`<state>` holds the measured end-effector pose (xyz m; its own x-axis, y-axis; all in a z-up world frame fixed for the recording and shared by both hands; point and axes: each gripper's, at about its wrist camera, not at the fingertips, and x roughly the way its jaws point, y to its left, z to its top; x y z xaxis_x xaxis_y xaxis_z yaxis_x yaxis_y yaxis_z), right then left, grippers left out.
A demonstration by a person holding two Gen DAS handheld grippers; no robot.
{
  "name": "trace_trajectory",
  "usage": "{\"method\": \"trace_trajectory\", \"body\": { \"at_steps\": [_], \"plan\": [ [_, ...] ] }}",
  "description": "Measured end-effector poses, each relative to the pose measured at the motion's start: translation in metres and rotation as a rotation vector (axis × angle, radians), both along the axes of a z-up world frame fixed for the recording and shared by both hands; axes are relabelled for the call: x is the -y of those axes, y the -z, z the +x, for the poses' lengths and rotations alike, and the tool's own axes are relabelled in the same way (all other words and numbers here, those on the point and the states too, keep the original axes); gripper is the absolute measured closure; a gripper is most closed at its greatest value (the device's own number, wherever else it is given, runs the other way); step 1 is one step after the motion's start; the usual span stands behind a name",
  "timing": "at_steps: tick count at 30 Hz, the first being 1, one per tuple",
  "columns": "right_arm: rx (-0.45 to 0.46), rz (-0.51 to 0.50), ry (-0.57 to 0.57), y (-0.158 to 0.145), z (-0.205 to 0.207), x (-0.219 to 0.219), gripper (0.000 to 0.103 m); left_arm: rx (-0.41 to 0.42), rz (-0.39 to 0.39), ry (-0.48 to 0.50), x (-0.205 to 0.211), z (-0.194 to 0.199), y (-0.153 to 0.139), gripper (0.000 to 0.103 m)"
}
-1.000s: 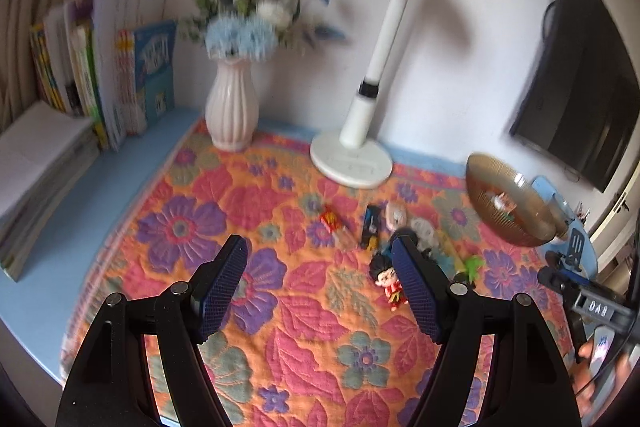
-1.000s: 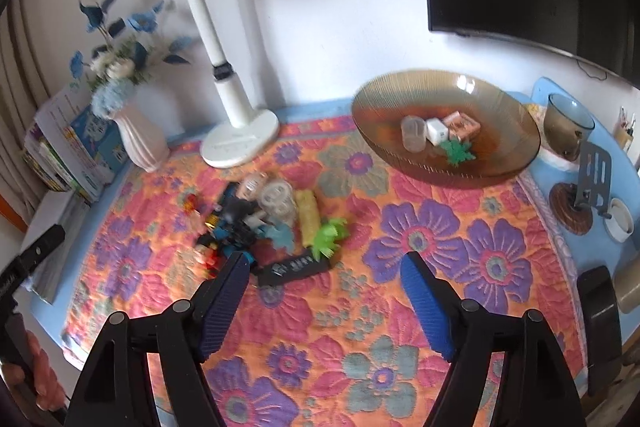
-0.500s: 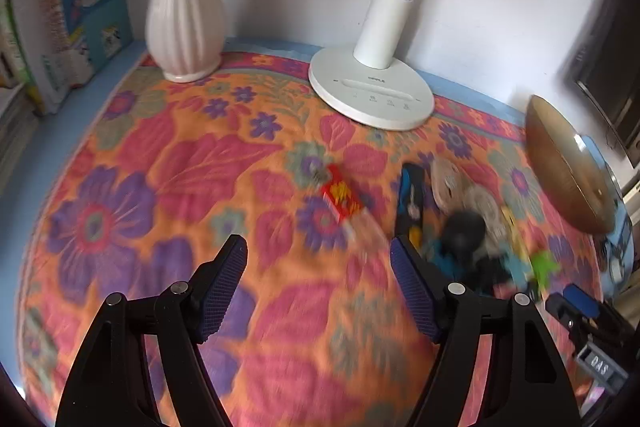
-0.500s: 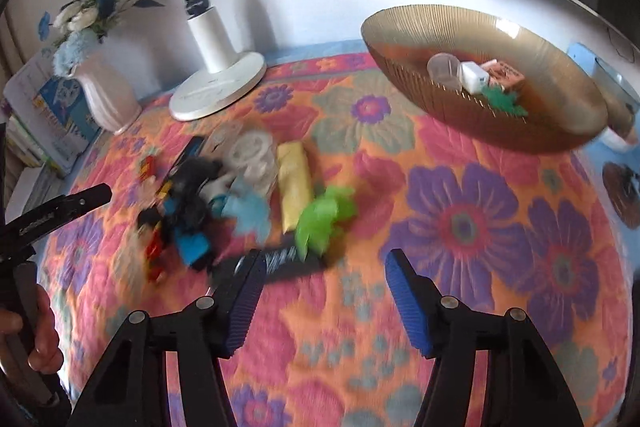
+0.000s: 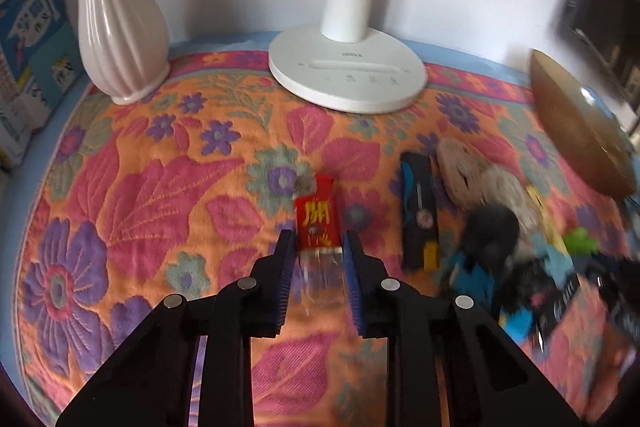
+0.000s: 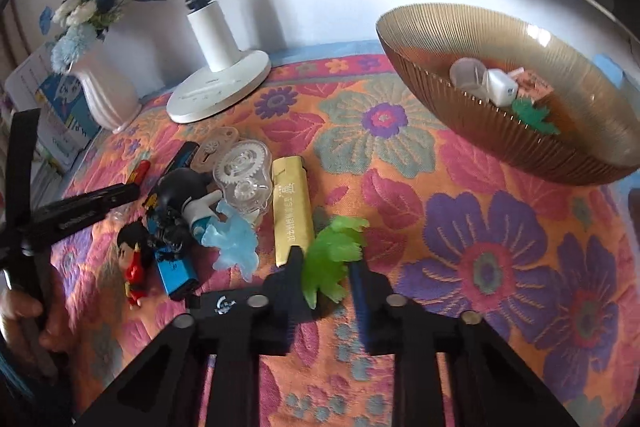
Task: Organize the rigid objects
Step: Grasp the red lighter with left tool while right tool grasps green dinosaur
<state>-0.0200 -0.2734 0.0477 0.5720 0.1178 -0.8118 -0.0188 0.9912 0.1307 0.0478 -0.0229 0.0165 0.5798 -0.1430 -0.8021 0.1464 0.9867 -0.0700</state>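
A red lighter (image 5: 316,219) with gold characters lies on the floral quilt (image 5: 160,187). My left gripper (image 5: 318,247) is shut on its clear lower end, one pad on each side. In the right wrist view my right gripper (image 6: 326,267) is shut on a green translucent leaf-shaped toy (image 6: 334,251) next to a yellow lighter (image 6: 291,203). An amber glass bowl (image 6: 440,115) at the right holds a white cube, a clear cup, an orange box and a green leaf piece. The left gripper's fingers (image 6: 92,203) show at the left of that view.
Small items are piled left of the yellow lighter: a clear gear toy (image 6: 242,179), a pale blue piece (image 6: 234,243), a blue lighter (image 6: 176,275), a red-clad figurine (image 6: 134,263) and a dark lighter (image 5: 418,211). A lamp base (image 5: 346,75), vase (image 5: 116,27) and books (image 5: 28,39) line the back.
Both grippers came down toward the quilt and went from open to shut. The left one closed on the red lighter, the right one on the green toy.
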Motion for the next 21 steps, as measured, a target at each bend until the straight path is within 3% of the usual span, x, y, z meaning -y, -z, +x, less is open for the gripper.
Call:
{"method": "trace_trajectory", "body": {
  "at_steps": [3,5,6,9,11,13,15,21],
  "plan": [
    [0.005,-0.036,-0.035,-0.004,-0.008,0.003,0.083,-0.007,0.033,0.044,-0.007,-0.007,-0.001,0.081],
    [-0.015,-0.047,-0.042,-0.001,-0.012,0.011,0.083,-0.018,0.016,0.053,-0.009,-0.006,-0.001,0.075],
    [-0.030,-0.031,-0.038,0.001,-0.012,0.016,0.083,-0.018,0.012,0.058,-0.006,-0.005,-0.001,0.067],
    [-0.055,0.052,0.001,0.005,-0.017,0.037,0.081,0.003,0.068,0.061,0.006,0.004,0.002,0.066],
    [-0.058,0.087,0.000,0.003,-0.021,0.044,0.077,0.023,0.091,0.067,0.011,0.010,0.005,0.068],
    [-0.056,0.048,-0.005,0.000,-0.021,0.042,0.059,0.042,0.079,0.080,0.013,0.011,0.005,0.083],
    [-0.038,-0.006,-0.011,-0.004,-0.019,0.035,0.046,0.055,0.074,0.076,0.013,0.010,0.006,0.083],
    [-0.044,-0.054,0.024,0.003,-0.003,0.033,0.049,0.071,0.065,0.075,0.012,0.001,0.004,0.083]
  ]
}}
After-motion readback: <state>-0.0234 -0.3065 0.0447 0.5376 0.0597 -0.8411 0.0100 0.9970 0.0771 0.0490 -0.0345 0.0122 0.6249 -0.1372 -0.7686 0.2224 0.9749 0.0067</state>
